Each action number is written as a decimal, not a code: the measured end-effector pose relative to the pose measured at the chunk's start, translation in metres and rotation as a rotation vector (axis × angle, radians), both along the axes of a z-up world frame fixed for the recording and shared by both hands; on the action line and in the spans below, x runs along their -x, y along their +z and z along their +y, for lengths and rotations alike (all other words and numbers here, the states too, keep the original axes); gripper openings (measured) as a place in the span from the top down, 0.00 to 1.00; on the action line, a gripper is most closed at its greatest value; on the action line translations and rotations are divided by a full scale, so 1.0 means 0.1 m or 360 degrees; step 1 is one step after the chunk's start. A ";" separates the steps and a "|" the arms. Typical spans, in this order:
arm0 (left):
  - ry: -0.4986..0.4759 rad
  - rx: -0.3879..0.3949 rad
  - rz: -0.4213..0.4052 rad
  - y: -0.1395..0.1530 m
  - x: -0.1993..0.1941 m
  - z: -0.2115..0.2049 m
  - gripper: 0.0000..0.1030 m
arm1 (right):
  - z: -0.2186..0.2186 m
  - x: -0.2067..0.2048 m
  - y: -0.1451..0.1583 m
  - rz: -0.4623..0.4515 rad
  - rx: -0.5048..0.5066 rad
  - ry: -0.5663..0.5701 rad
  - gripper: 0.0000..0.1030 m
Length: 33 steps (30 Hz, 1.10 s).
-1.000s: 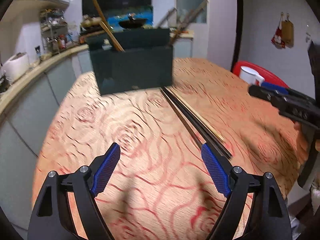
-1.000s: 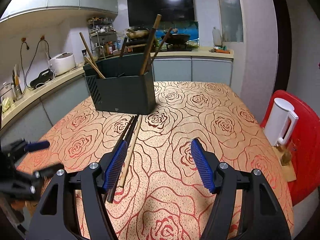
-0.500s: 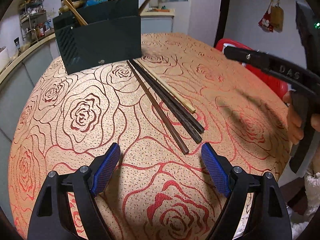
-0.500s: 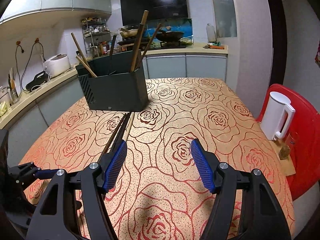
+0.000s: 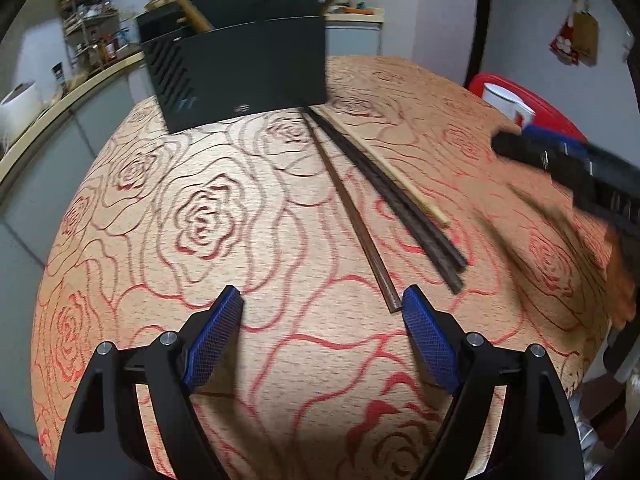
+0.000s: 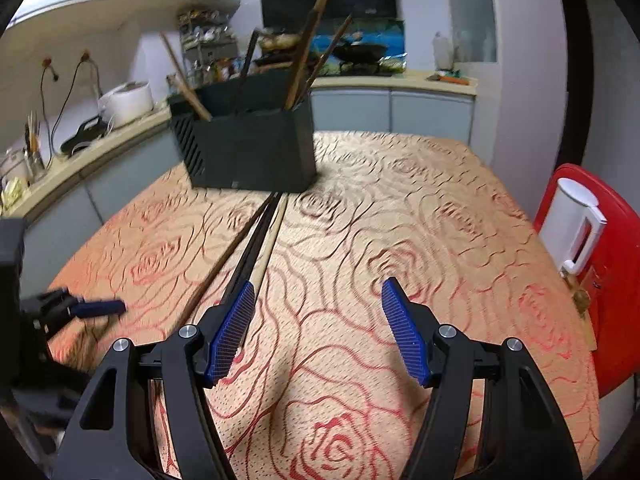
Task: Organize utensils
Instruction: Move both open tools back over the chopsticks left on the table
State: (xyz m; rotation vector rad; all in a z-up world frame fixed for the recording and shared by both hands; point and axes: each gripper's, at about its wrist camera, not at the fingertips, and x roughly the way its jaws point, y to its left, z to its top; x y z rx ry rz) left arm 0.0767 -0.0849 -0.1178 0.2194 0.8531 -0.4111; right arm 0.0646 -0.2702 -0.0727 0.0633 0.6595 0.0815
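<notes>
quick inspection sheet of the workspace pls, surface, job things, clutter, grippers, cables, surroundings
surface: table under an orange cloth with a red rose print.
job's things: four chopsticks lie loose side by side: a brown chopstick, two dark chopsticks, a pale chopstick. Their far ends lie at the dark utensil holder, which already has sticks standing in it.
clutter: nothing seen on the cloth.
grippers: left gripper open, empty, near the brown chopstick's end; right gripper open, empty.
cables: two wall cords over the counter.
surroundings: white kettle on a red chair, rice cooker, wok.
</notes>
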 end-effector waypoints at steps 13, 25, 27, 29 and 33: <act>0.0066 0.0015 -0.0025 0.00 -0.06 0.19 0.22 | 0.32 -0.08 -0.28 0.0168 0.0126 0.0183 0.47; 0.0062 0.0020 -0.0032 0.01 -0.06 0.19 0.22 | 0.46 -0.13 -0.36 0.0236 0.0199 0.0271 0.54; 0.0062 0.0021 -0.0033 0.01 -0.06 0.19 0.22 | 0.44 -0.16 -0.36 0.0241 0.0191 0.0237 0.58; 0.0063 0.0023 -0.0032 0.00 -0.06 0.18 0.22 | 0.40 -0.18 -0.36 0.0243 0.0193 0.0197 0.60; 0.0065 0.0023 -0.0034 0.00 -0.06 0.19 0.22 | 0.26 -0.21 -0.35 0.0258 0.0176 0.0085 0.65</act>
